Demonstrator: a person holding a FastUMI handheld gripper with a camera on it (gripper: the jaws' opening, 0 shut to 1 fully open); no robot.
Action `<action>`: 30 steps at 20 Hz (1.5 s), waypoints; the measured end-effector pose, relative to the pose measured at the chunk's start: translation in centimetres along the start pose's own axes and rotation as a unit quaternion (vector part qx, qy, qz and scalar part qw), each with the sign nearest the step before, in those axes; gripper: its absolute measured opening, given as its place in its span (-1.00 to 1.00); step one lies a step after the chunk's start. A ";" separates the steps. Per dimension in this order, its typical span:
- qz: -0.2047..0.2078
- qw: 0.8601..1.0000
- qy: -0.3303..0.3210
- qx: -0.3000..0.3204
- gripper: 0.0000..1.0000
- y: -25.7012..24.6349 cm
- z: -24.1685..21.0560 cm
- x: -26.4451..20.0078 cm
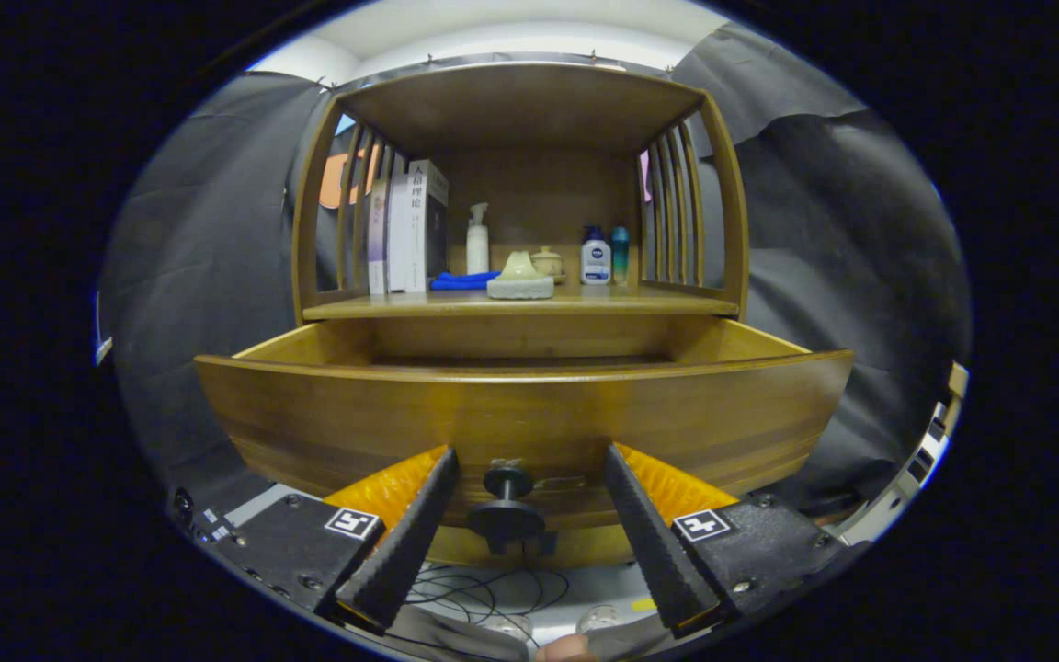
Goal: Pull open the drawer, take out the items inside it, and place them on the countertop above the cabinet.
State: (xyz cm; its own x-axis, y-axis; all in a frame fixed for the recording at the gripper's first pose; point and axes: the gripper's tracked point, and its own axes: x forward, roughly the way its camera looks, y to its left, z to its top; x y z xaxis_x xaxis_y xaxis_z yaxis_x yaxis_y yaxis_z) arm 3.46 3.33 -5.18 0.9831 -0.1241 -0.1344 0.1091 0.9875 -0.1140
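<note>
My claw [529, 464] gapes wide, its fingers flanking the dark round knob [506, 504] without touching it. The wooden drawer [520, 414] stands pulled open just ahead; beyond, the countertop [677, 301] carries books [408, 230], bottles and a pale sponge [520, 287].

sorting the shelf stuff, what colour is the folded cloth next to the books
Blue. The folded cloth shows best in the gripper view, beyond the open gripper.

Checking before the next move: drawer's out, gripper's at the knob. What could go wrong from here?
1. The gripper is open with the knob between its fingers; lifting straight up could snag it.
2. The drawer front hides its inside, so reaching in would be blind.
3. The countertop already holds books, bottles and a cloth; placing items could topple something.
</note>
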 end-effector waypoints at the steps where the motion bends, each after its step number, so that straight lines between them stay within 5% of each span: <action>1: 0.000 1.000 0.000 -0.004 1.00 0.0 0.0 0.0; 10: 0.003 1.000 -0.016 -0.002 1.00 0.1 0.0 0.6; 30: 0.003 1.000 -0.026 -0.014 1.00 0.3 3.6 10.5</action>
State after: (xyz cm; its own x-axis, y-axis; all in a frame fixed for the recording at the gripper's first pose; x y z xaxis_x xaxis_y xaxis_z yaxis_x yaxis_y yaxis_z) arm 14.30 2.62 -3.11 0.9901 -0.1121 -0.0843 0.0996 0.9851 -0.1403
